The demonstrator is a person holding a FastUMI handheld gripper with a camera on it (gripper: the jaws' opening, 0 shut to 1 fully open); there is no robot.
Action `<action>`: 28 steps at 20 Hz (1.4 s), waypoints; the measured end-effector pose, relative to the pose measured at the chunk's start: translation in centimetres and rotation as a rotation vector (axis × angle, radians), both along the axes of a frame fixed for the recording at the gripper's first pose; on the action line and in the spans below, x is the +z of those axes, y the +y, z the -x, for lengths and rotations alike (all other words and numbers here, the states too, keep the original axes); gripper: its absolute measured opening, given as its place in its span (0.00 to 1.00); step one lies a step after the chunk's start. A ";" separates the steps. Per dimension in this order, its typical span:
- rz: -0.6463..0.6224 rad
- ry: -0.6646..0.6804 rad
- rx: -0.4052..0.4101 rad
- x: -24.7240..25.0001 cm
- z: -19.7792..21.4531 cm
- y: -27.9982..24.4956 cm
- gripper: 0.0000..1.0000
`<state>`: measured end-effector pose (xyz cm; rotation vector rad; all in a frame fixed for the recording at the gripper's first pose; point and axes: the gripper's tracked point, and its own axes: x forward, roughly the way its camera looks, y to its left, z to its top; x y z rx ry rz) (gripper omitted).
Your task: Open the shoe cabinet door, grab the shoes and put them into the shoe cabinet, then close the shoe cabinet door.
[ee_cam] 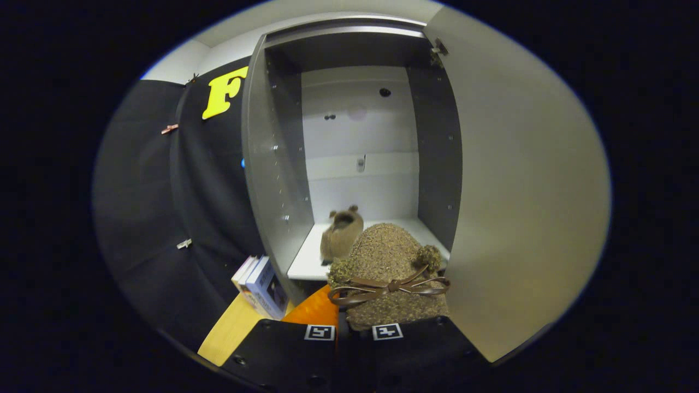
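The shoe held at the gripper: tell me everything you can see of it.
The shoe is a brown, fuzzy, woolly-looking slipper with a thin brown bow across its top and a small pompom on one side. It sits just ahead of the gripper, with its near end between the fingers, which appear closed on it. It hangs at the mouth of the open cabinet, above the front edge of the white shelf, where a second matching shoe already stands further in.

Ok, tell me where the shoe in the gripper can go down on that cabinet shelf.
The gripper is shut on a furry shoe. On the cabinet shelf, the other shoe sits left of centre. Bare shelf lies to its right, up to the cabinet's right wall. The strip between that shoe and the left wall is tight.
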<state>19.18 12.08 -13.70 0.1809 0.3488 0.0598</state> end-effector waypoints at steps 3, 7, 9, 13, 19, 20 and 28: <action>0.002 -0.033 -0.021 1.3 -5.5 -0.9 0.10; 0.020 -0.009 -0.045 -0.8 -12.8 -2.2 0.10; 0.049 0.015 -0.056 -3.0 -17.0 -3.0 0.10; 0.056 0.083 -0.067 -7.8 -22.7 -3.5 0.10; 0.113 0.189 -0.060 -13.4 -28.4 -3.4 0.10; 0.124 0.216 -0.061 -14.4 -28.7 -3.4 0.10; 0.134 0.344 -0.034 -16.6 -26.2 -2.7 0.61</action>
